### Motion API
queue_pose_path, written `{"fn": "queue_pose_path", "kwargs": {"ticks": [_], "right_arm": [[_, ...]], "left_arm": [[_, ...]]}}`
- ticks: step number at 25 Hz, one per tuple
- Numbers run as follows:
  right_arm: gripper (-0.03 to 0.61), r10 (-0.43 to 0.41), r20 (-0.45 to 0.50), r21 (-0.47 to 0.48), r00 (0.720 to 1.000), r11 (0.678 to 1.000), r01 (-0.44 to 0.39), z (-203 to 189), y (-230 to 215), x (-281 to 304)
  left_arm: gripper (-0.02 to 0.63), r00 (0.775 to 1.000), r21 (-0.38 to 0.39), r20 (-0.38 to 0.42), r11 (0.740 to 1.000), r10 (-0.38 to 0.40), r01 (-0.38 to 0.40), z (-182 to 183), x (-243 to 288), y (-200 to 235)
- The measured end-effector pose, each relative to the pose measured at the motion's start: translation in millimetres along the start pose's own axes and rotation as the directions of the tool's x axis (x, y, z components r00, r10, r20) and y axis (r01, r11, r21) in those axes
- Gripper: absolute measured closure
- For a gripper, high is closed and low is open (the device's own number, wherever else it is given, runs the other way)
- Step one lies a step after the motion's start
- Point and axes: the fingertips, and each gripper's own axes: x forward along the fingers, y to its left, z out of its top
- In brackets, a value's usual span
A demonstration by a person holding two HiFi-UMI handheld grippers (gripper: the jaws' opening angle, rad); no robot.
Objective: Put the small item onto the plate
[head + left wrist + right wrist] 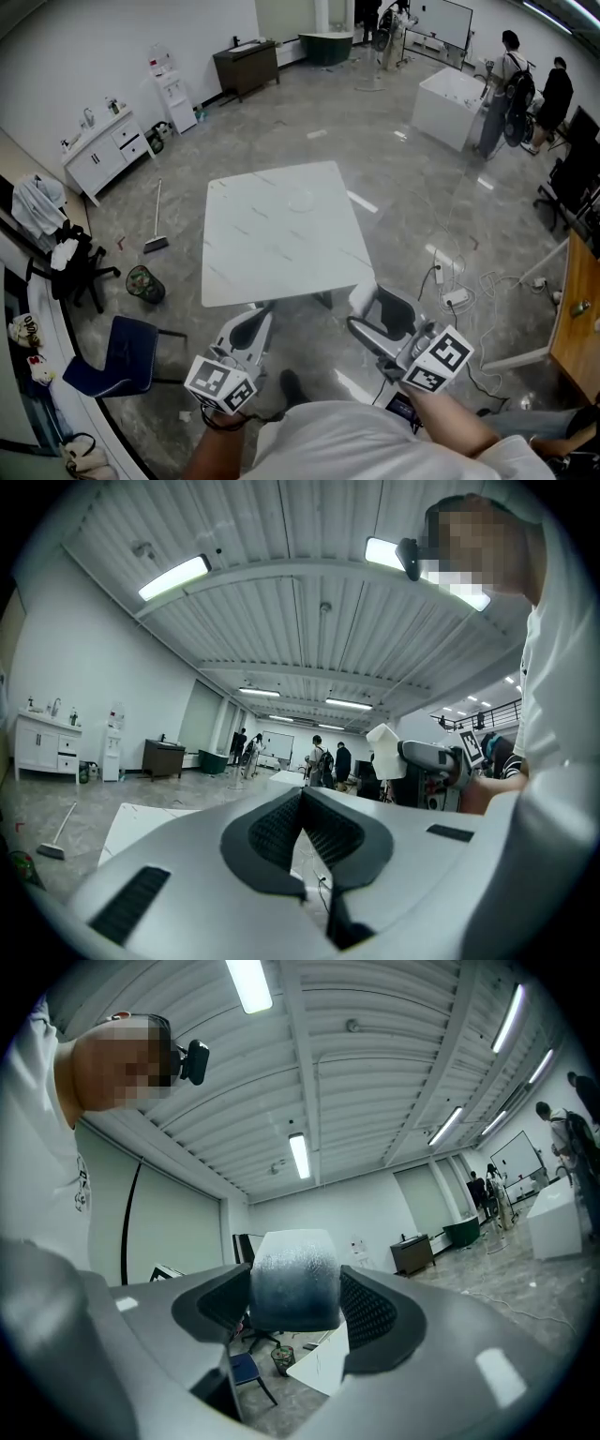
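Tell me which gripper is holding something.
The right gripper, clamped on a small whitish item; the left gripper is shut and empty.

Head view: from person's head, steeply down onto white table (281, 234) and floor. Left gripper (251, 330) and right gripper (370, 314) close at bottom edge. Left gripper view: low, tilted up toward ceiling, own jaws filling foreground. Right gripper view: likewise upward, jaws and small item (292, 1283) very near lens. All three views share table and brown cabinet (246, 64).
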Motion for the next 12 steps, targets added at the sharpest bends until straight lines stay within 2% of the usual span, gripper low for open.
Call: {"fn": "queue_pose_path", "kwargs": {"ticks": [8, 12], "right_arm": [[0.285, -0.048, 0.000, -0.044, 0.999, 0.998, 0.048, 5.4, -14.2, 103.1], [0.285, -0.053, -0.010, -0.035, 0.999, 0.998, 0.053, -0.7, -14.7, 149.2]], "left_arm": [[0.607, 0.998, 0.002, 0.012, 0.998, -0.061, 0.061, 32.6, 19.0, 96.4], [0.607, 0.997, 0.001, 0.012, 0.997, -0.080, 0.080, 41.1, 20.6, 136.4]]}}
